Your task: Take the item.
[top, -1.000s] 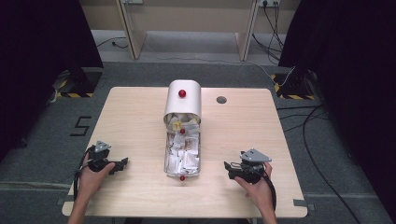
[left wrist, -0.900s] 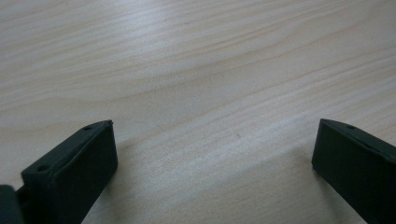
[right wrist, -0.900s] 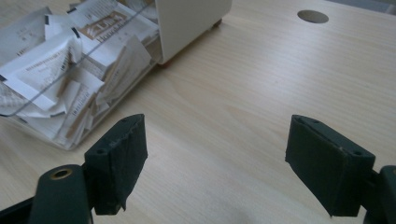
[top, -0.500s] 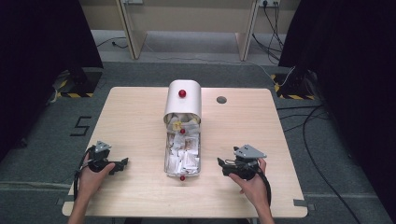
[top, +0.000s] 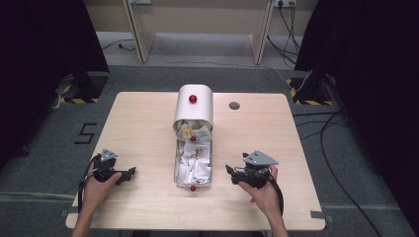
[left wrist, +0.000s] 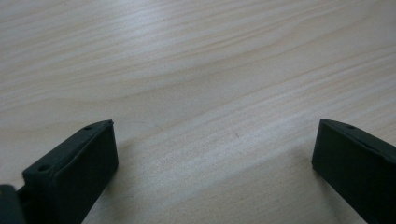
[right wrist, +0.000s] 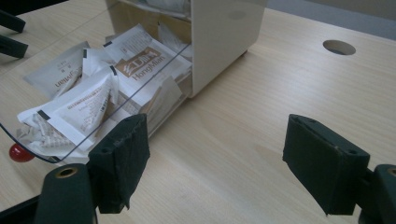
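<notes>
A cream box [top: 193,106] with a red knob on top lies at the table's middle. Its clear drawer [top: 192,163] is pulled out toward me, full of several white sachets [right wrist: 88,100], with a small red knob [right wrist: 19,152] at its front. My right gripper [top: 229,170] stands open just right of the drawer's front, nothing between its pads [right wrist: 122,161]. My left gripper [top: 131,172] rests open near the front left of the table; in the left gripper view its pads [left wrist: 79,172] frame bare wood.
The light wooden table [top: 276,138] has a round cable hole [top: 234,105] right of the box. Dark curtains, desk legs and floor cables lie beyond the far edge. A "5" marking [top: 85,133] is on the floor at left.
My right gripper has moved left and slightly forward, closer to the drawer's front corner. The left gripper has stayed where it was.
</notes>
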